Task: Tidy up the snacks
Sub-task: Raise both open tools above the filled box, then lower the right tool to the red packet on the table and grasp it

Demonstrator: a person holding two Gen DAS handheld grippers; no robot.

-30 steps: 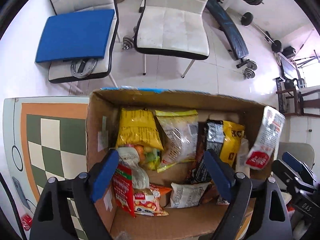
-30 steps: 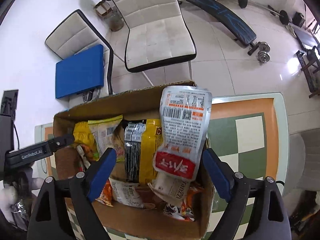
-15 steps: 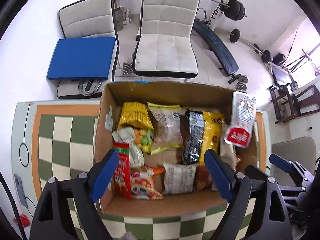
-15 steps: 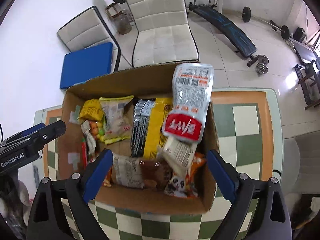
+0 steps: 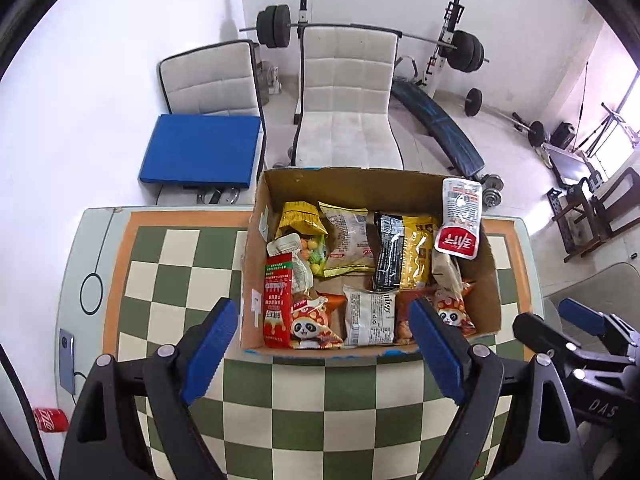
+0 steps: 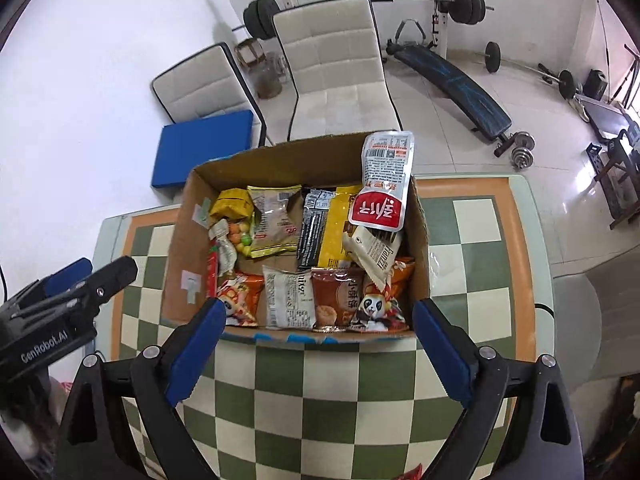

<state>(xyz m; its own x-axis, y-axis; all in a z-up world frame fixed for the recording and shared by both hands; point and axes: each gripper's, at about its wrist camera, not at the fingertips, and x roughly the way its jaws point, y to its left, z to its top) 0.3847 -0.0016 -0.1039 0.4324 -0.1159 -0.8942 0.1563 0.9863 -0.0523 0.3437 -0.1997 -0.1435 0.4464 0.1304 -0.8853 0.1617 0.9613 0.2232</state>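
An open cardboard box (image 5: 252,264) (image 6: 176,256) stands on the checkered table (image 5: 320,400) (image 6: 320,392) and holds several snack packets. A white and red pouch (image 5: 460,220) (image 6: 384,184) leans upright on the box's right wall. A yellow and black bag (image 5: 404,252) (image 6: 328,228), a red carton (image 5: 277,304) and panda packets (image 5: 312,324) (image 6: 376,308) lie inside. My left gripper (image 5: 320,348) is open and empty, in front of the box. My right gripper (image 6: 320,340) is open and empty, also before the box's near wall.
Two white chairs (image 5: 348,100) (image 6: 336,76) stand behind the table, one with a blue cushion (image 5: 200,148). A weight bench (image 5: 436,128) and barbells are farther back. A phone (image 5: 66,356) lies at the table's left edge, a red can (image 5: 50,420) beside it.
Both grippers have pulled back and up from over the box to in front of it, so the whole box and more of the table show. The snacks have stayed in place.
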